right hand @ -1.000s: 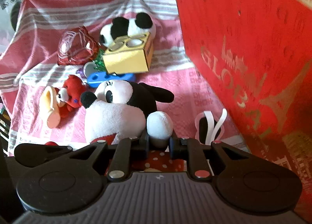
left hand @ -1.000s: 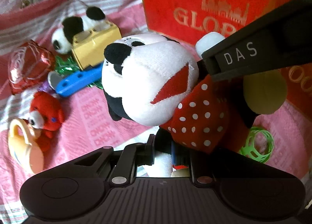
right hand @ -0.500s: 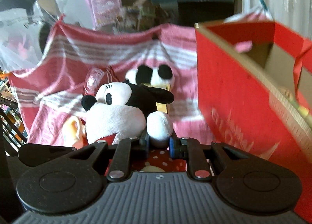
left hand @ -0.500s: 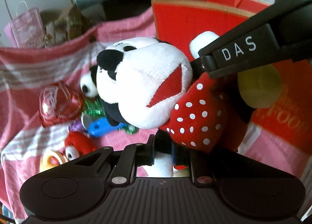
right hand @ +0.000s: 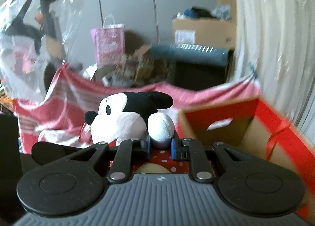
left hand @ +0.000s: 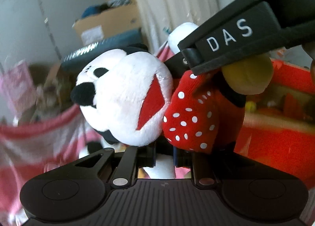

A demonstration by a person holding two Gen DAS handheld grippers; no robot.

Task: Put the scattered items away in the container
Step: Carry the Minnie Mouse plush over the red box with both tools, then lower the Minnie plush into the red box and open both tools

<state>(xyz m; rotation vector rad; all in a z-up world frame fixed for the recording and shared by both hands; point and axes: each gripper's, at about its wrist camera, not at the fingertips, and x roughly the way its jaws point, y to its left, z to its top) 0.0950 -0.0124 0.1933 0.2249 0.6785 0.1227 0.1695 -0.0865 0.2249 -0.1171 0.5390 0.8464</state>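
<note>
You have the plush mouse (left hand: 126, 96) held off the cloth between both grippers, and it fills the middle of the left wrist view. Your left gripper (left hand: 164, 157) has its jaws drawn close together, pinching a pale limb at the toy's underside; the red polka-dot dress (left hand: 193, 115) bulges just above the fingers at about 1 o'clock from them. Your right gripper (right hand: 159, 147) is likewise nearly closed, its blue pads (right hand: 148, 147) squeezing the toy's white hand (right hand: 161, 127), with the black-and-white head (right hand: 126, 115) rising at 11 o'clock from the grip. In the left wrist view that same right gripper crosses in from 2 o'clock as a black bar lettered DAS (the lettering reads clearly), lying over the toy's shoulder, with one yellow foot (left hand: 248, 76) tucked under it.

The red box (right hand: 216, 123) stands open at 3 o'clock from the toy in the right wrist view, its brown cardboard inside showing and a red ribbon handle (right hand: 275, 133) at the near wall. From the left wrist it sits at 3 to 4 o'clock, with a few small things inside, too blurred to name. The toy is beside the box, not inside it.

Behind, at 10 o'clock, the pink striped cloth (right hand: 65, 96) drapes across, and a pink gift bag (right hand: 109, 43) and a cardboard carton (right hand: 202, 31) stand farther back at 12 o'clock.
</note>
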